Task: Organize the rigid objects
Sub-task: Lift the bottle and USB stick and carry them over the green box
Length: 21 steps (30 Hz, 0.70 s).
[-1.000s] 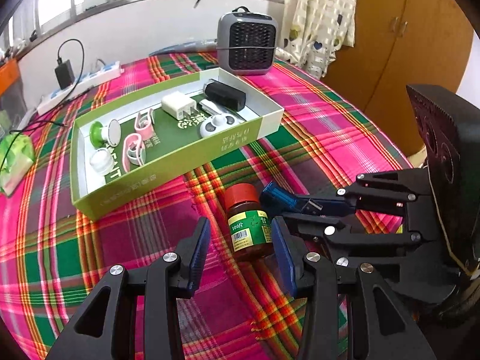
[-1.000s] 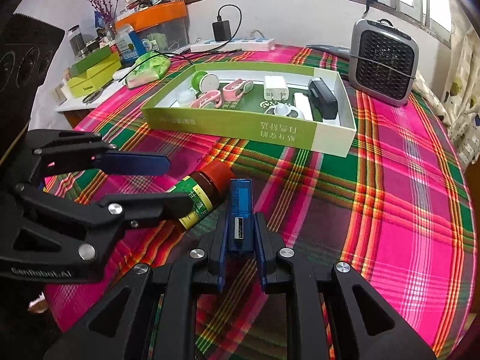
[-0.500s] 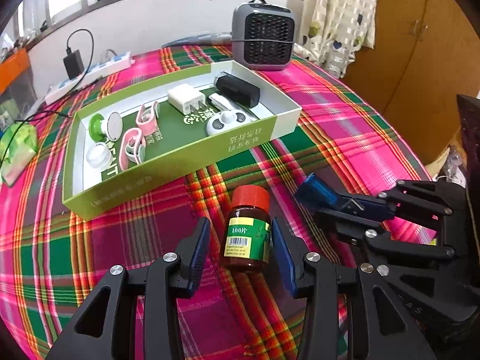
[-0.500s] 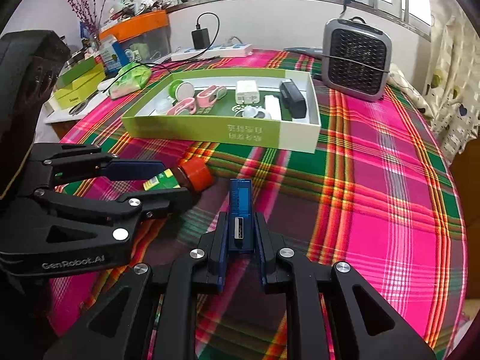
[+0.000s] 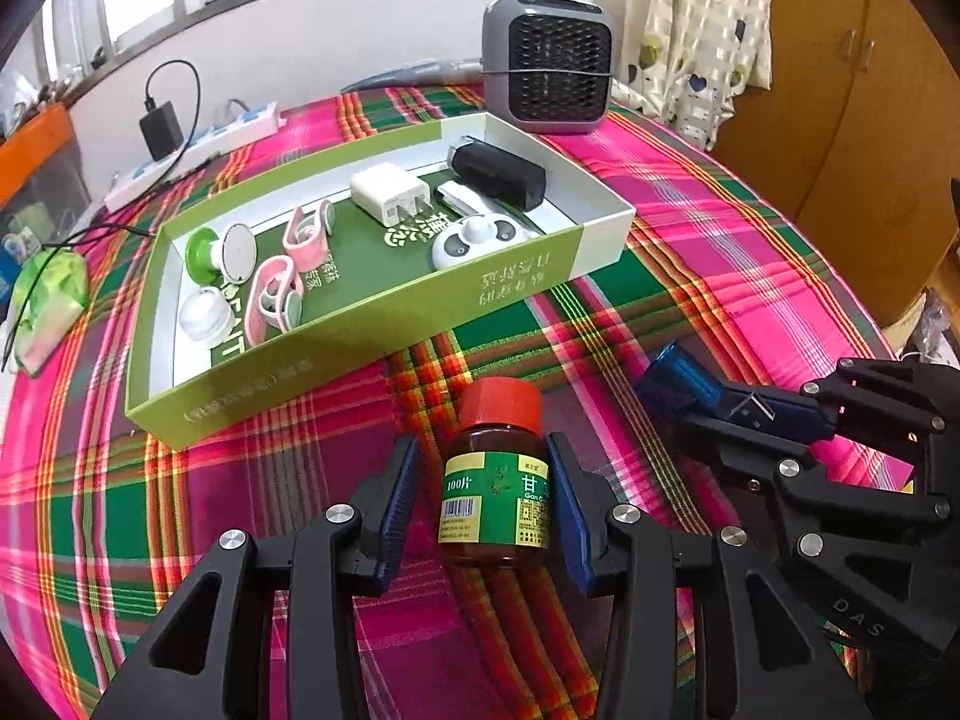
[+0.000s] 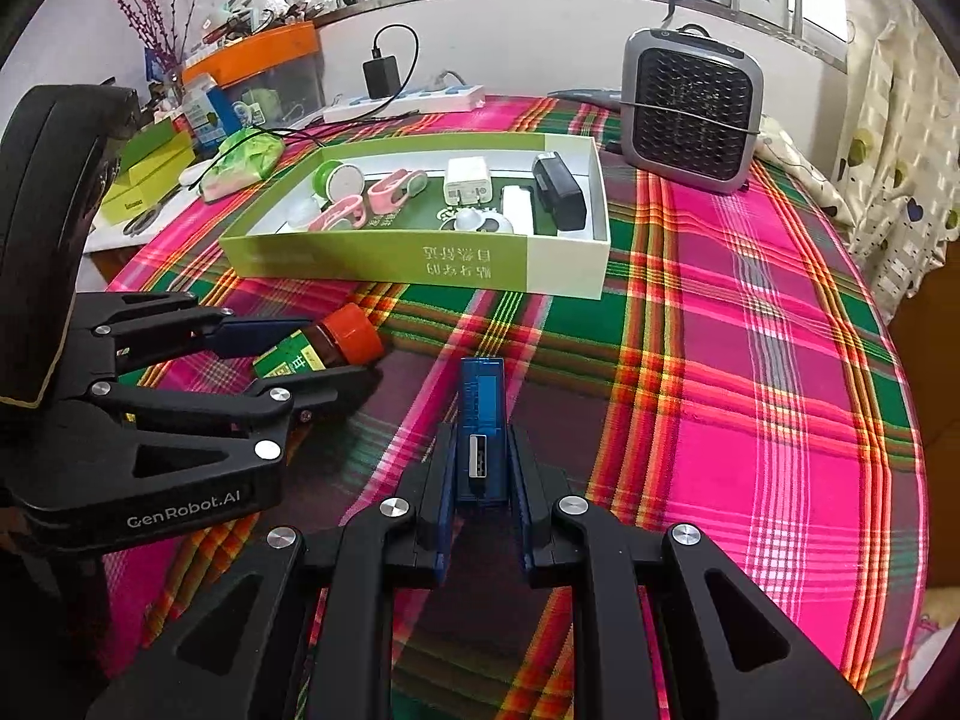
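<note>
Since the earlier frame, the left gripper (image 5: pixel 480 510) is seen brought down around the lying bottle (image 5: pixel 497 480), jaws apart, the left pad clear of the glass. At three o'clock, the right gripper (image 6: pixel 480 480) is clamped on the USB stick (image 6: pixel 480 414). At twelve o'clock stands the box (image 5: pixel 384 324).

Brown pill bottle (image 5: pixel 497 477), red cap, green label: upright on plaid cloth. Blue translucent USB device (image 6: pixel 480 420): clamped, plug rearward. Green box (image 5: pixel 372 324): small items inside.
</note>
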Available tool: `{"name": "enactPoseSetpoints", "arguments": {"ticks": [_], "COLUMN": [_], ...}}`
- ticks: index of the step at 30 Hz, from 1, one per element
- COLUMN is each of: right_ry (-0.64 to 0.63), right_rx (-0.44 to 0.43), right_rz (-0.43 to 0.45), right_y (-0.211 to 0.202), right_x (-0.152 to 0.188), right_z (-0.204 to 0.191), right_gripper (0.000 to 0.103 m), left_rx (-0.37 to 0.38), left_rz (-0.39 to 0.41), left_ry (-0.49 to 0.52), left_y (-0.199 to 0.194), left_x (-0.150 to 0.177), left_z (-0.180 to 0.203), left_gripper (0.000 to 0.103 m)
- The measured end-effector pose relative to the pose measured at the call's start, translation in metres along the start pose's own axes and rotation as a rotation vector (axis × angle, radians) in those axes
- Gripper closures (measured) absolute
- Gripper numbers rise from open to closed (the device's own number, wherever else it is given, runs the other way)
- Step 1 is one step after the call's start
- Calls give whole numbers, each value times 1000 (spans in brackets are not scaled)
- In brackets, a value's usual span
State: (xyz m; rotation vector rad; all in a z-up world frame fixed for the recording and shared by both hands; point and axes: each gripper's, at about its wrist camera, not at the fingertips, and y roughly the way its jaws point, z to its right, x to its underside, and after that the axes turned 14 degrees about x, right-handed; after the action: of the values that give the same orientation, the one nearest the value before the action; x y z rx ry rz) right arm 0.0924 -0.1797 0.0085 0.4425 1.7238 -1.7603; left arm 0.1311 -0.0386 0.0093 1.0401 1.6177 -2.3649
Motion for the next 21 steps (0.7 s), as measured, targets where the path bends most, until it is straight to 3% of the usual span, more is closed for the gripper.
{"name": "enactPoseSetpoints", "arguments": {"ticks": [3,18,21], "right_ry": [-4,0,0], "right_rx": [0,2,4], "right_rz": [-2,-17,-17], "right_y": [1,3,3], "right_x": [0,0,0], "right_z": [-1,1,2], "right_gripper": [86,86,86], "left_rx": [-28,-10,-8], "left_rz": [15,28,34], "left_ry": [48,22,6], "left_y": [1,-2,-2], "left_x": [4,4,4], "left_z": [6,2,-1], "left_gripper": [61,62,66]}}
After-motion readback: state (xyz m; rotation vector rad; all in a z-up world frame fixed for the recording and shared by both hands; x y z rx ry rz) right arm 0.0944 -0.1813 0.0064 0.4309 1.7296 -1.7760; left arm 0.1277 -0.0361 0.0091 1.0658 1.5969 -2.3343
